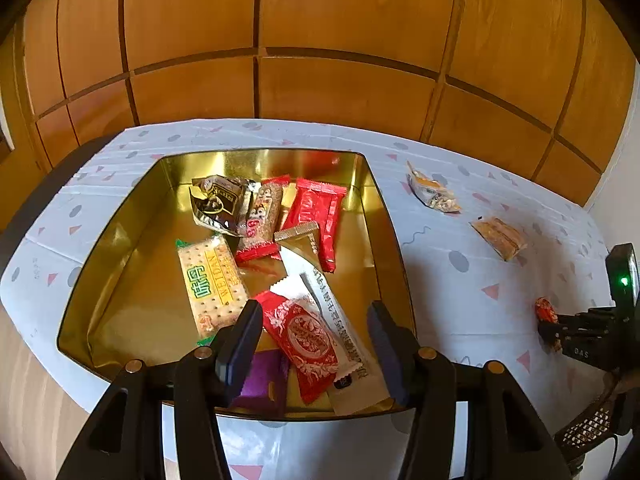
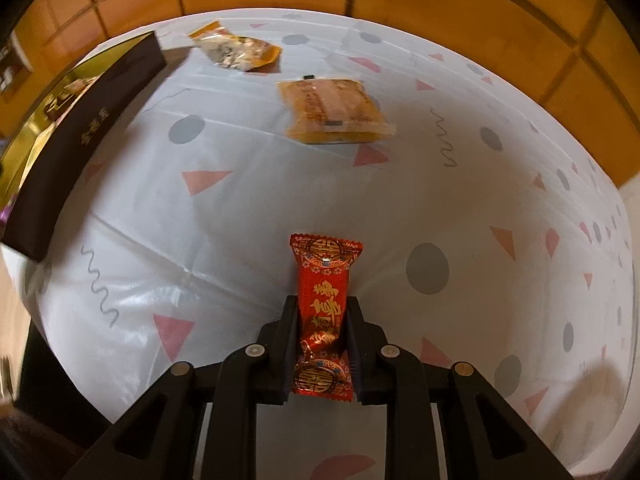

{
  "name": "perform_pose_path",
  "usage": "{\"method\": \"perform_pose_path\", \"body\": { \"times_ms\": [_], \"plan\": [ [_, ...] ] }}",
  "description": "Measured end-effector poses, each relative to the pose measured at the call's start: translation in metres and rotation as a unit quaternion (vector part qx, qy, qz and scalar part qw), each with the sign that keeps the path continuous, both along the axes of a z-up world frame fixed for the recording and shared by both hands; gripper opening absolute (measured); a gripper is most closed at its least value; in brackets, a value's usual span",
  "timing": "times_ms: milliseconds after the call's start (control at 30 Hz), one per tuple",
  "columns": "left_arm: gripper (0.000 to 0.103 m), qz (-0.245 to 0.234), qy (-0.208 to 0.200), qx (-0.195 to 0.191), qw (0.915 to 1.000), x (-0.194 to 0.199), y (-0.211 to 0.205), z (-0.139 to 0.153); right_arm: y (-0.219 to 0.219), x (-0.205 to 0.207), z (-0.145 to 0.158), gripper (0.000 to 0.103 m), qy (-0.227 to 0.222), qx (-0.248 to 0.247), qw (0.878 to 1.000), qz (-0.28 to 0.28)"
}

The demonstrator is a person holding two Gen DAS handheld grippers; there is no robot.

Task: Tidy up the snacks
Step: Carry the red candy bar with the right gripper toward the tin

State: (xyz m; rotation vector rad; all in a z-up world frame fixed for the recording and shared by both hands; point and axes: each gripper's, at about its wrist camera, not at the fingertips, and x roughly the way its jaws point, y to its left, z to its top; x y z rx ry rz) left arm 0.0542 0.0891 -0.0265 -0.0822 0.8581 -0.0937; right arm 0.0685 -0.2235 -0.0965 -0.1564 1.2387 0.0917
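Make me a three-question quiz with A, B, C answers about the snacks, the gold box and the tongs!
1. Where is the green-edged cracker packet?
A. inside the gold tin
B. on the tablecloth
C. in the right tongs

2. How many snacks lie loose on the tablecloth, outside the tin and not held?
A. none
B. two
C. five

3. What are the right tongs doing?
A. standing wide open
B. squeezing a red candy
C. holding a purple packet

Answers:
1 A: the cracker packet lies on the floor of the gold tin.
2 B: only the orange packet and the mixed snack packet lie on the tablecloth.
3 B: the right tongs pinch the red candy.
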Motion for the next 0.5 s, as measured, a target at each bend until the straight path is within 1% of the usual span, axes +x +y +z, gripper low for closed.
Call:
{"method": "perform_pose_path", "body": {
  "times_ms": [167, 267, 367, 500],
  "plan": [
    [0.055, 0.006, 0.001, -0.009, 0.9999, -0.001, 0.007, -0.002, 0.005, 0.003, 0.003, 0.023, 0.011, 0.012, 1.0, -0.02],
    [0.055, 0.015, -0.002, -0.01, 0.9998, -0.002, 0.012, -0.001, 0.01, 0.002, 0.005, 0.022, 0.019, 0.044, 0.999, -0.019],
    [0.055, 0.026, -0.004, -0.012, 0.9996, -0.004, 0.017, -0.001, 0.019, 0.002, 0.003, 0.022, 0.017, 0.033, 0.999, -0.015],
    [0.055, 0.033, -0.012, -0.013, 0.9993, -0.006, 0.024, -0.001, 0.021, 0.005, 0.004, 0.022, 0.025, 0.039, 0.999, -0.015]
  ]
}}
